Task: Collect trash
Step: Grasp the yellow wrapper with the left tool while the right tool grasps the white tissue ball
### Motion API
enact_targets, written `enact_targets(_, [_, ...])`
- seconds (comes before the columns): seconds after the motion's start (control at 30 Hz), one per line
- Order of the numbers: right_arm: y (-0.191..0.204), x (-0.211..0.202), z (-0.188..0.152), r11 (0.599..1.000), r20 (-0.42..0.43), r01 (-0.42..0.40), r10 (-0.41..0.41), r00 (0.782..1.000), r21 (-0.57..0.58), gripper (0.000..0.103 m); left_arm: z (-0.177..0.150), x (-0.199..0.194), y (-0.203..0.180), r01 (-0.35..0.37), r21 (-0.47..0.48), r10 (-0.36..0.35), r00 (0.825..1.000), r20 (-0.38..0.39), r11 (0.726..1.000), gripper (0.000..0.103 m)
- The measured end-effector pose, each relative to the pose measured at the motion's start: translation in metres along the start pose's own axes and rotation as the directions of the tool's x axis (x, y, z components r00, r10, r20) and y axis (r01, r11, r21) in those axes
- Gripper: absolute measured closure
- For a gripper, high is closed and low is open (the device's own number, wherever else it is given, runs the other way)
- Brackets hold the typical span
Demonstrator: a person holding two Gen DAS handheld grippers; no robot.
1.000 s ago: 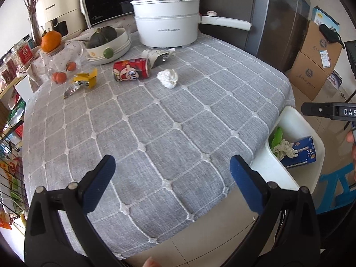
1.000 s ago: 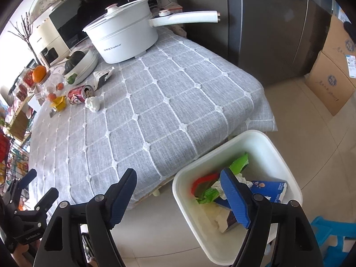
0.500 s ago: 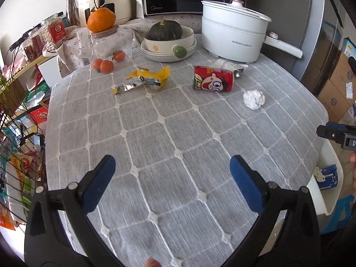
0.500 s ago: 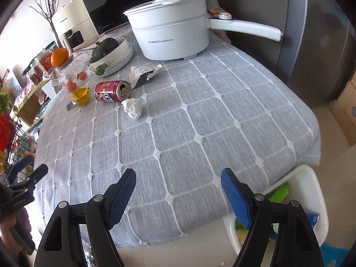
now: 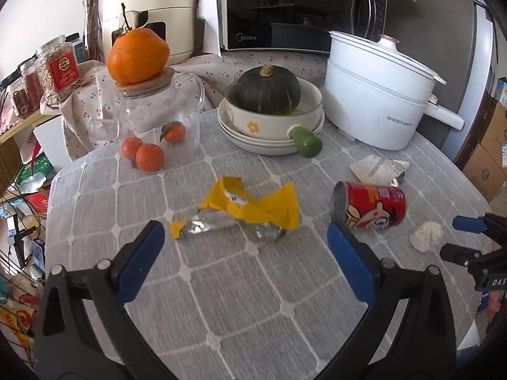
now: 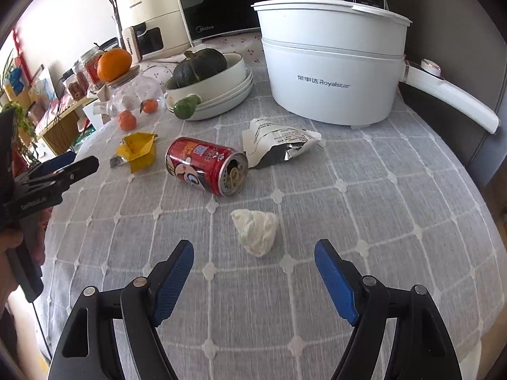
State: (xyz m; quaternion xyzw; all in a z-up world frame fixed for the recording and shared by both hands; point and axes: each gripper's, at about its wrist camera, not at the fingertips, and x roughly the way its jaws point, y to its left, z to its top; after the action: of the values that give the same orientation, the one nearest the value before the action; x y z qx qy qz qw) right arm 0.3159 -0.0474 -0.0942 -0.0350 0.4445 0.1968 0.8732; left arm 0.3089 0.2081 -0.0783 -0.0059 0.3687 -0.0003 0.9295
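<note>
Trash lies on the grey checked tablecloth (image 5: 221, 310). A yellow foil wrapper (image 5: 244, 210) sits just ahead of my left gripper (image 5: 244, 237), whose jaws stand open and empty. To its right a red drink can (image 5: 370, 205) lies on its side, with a white paper wad (image 5: 426, 236) and a white torn packet (image 5: 378, 169) nearby. In the right wrist view the paper wad (image 6: 256, 231) lies just ahead of my open right gripper (image 6: 253, 253), a little beyond its tips. The can (image 6: 206, 166), the packet (image 6: 279, 145) and the wrapper (image 6: 137, 150) lie farther back.
A white electric pot (image 6: 332, 66) with a long handle stands at the back right. A dark squash rests in stacked bowls (image 5: 269, 117), beside a glass jar with tangerines (image 5: 149, 155) and a big orange (image 5: 137, 55) on its lid. Behind are a microwave (image 5: 301, 9), jars and shelves.
Both grippers have swung away from the white bin beside the table and moved in over the tabletop. The wrapper, can and paper wad are now close in front of them.
</note>
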Motion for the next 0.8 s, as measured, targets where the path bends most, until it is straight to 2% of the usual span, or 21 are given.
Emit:
enact_targets(0.13, [-0.006, 0.023, 0.009, 1.0, -0.007, -0.007, 0.007, 1.0, 0.004, 0.025, 0.016, 0.027, 0.008, -0.004, -0.061, 0.002, 1.0, -0.024, 0.998, 0.006])
enact_targets(0.23, [-0.009, 0.035, 0.013, 1.0, -0.006, -0.013, 0.013, 1.0, 0.009, 0.032, 0.017, 0.048, 0.014, -0.016, -0.105, 0.007, 0.996, -0.085, 0.994, 0.019])
enact_targets(0.3, [-0.01, 0.041, 0.014, 0.999, -0.01, -0.028, 0.028, 1.0, 0.017, 0.037, 0.013, 0.058, 0.016, -0.021, -0.116, 0.006, 0.992, -0.124, 0.993, 0.032])
enact_targets(0.33, [-0.011, 0.044, 0.014, 0.999, -0.014, -0.036, 0.036, 0.999, 0.02, 0.04, 0.01, 0.062, 0.017, -0.023, -0.119, 0.006, 0.991, -0.137, 0.993, 0.036])
enact_targets(0.37, [-0.011, 0.046, 0.014, 0.999, -0.016, -0.045, 0.045, 0.999, 0.023, 0.042, 0.008, 0.064, 0.017, -0.018, -0.122, 0.001, 0.99, -0.144, 0.992, 0.046])
enact_targets(0.4, [-0.01, 0.048, 0.014, 0.998, -0.018, -0.054, 0.054, 0.998, 0.025, 0.047, 0.005, 0.065, 0.017, -0.012, -0.125, -0.007, 0.989, -0.149, 0.992, 0.058])
enact_targets(0.43, [-0.01, 0.049, 0.013, 0.998, -0.018, -0.059, 0.06, 0.998, 0.026, 0.054, 0.003, 0.066, 0.017, -0.005, -0.128, -0.015, 0.988, -0.156, 0.992, 0.065])
enact_targets(0.47, [-0.01, 0.05, 0.012, 0.998, -0.019, -0.063, 0.063, 0.998, 0.026, 0.059, 0.0, 0.066, 0.016, 0.006, -0.128, -0.027, 0.987, -0.161, 0.992, 0.076])
enact_targets(0.5, [-0.009, 0.051, 0.012, 0.998, -0.02, -0.066, 0.066, 0.998, 0.024, 0.068, -0.001, 0.067, 0.014, 0.005, -0.121, -0.025, 0.987, -0.162, 0.993, 0.08])
enact_targets(0.57, [-0.008, 0.049, 0.01, 0.998, -0.01, -0.067, 0.067, 0.998, 0.01, 0.073, -0.004, 0.063, 0.011, 0.016, -0.106, -0.032, 0.987, -0.155, 0.994, 0.089])
enact_targets(0.8, [-0.007, 0.029, 0.002, 0.998, -0.004, -0.059, 0.059, 0.998, -0.017, 0.075, -0.009, 0.032, -0.003, 0.024, -0.078, -0.034, 0.99, -0.137, 0.997, 0.093])
